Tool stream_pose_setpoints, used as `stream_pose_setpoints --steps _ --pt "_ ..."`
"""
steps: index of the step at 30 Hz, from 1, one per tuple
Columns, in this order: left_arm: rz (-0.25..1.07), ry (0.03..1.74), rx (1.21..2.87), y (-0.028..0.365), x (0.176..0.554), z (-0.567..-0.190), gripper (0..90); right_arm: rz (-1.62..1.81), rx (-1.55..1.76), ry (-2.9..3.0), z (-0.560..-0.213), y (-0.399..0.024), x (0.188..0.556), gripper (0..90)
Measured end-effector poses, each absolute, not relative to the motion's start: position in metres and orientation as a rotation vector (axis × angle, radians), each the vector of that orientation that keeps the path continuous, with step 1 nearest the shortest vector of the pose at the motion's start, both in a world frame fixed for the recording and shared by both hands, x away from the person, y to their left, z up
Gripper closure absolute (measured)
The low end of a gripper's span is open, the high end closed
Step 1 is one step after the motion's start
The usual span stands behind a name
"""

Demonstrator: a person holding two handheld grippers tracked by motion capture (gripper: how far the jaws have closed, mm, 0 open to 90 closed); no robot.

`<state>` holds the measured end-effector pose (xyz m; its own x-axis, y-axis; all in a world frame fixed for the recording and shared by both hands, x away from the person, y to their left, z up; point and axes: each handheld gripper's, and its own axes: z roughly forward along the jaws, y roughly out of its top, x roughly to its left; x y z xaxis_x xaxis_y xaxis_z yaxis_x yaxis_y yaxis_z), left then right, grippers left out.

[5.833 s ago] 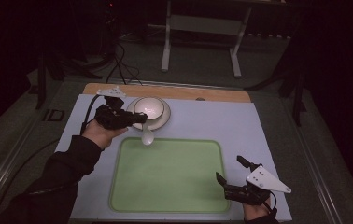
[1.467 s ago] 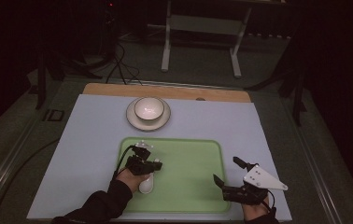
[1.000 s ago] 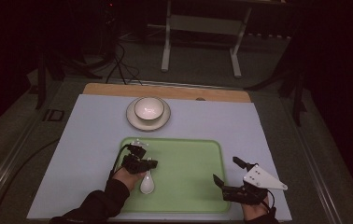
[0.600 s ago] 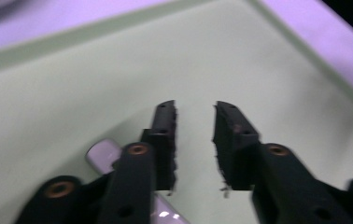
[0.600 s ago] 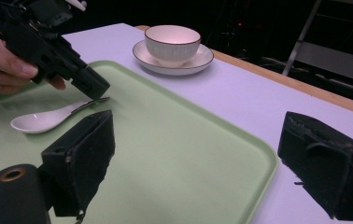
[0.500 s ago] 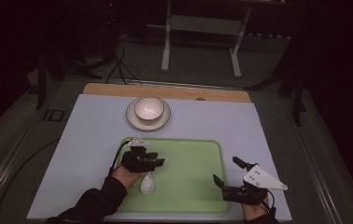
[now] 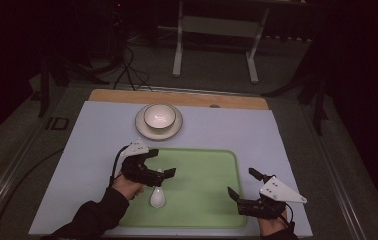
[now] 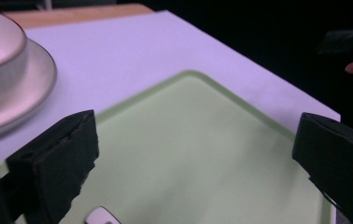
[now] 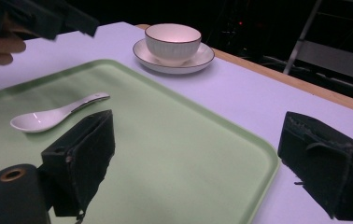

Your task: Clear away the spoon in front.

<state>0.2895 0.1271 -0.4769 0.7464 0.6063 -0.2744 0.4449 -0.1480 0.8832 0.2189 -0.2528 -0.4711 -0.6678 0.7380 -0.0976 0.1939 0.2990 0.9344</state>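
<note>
A white spoon (image 7: 157, 196) lies flat on the left part of the green tray (image 7: 202, 200), bowl end toward the front edge. My left gripper (image 7: 163, 162) hovers just above its handle; its jaws have just been opening and now stand wide with nothing between them. In the left gripper view the left gripper (image 8: 195, 158) looks over bare tray (image 8: 202, 140), with the spoon's handle tip (image 8: 101, 217) below. My right gripper (image 7: 242, 182) rests open at the tray's front right corner. In the right gripper view the spoon (image 9: 48, 116) lies beyond the open right gripper (image 9: 202, 158).
A white bowl (image 7: 159, 116) stands on a saucer (image 7: 147, 131) behind the tray on the pale table mat (image 7: 102, 135). A wooden strip (image 7: 237, 101) runs along the table's far edge. A desk frame and cables stand on the floor beyond.
My left gripper brought the spoon from beside the saucer onto the tray, let go of it, opened wide and rose a little. The right gripper has not moved.
</note>
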Motion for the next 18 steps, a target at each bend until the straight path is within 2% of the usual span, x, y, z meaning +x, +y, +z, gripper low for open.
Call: stream_pose_setpoints --steps 18 --pt "0.188 0.769 1.811 0.162 0.264 -0.464 0.0 1.362 0.831 2.055 -0.472 -0.251 0.219 11.0"
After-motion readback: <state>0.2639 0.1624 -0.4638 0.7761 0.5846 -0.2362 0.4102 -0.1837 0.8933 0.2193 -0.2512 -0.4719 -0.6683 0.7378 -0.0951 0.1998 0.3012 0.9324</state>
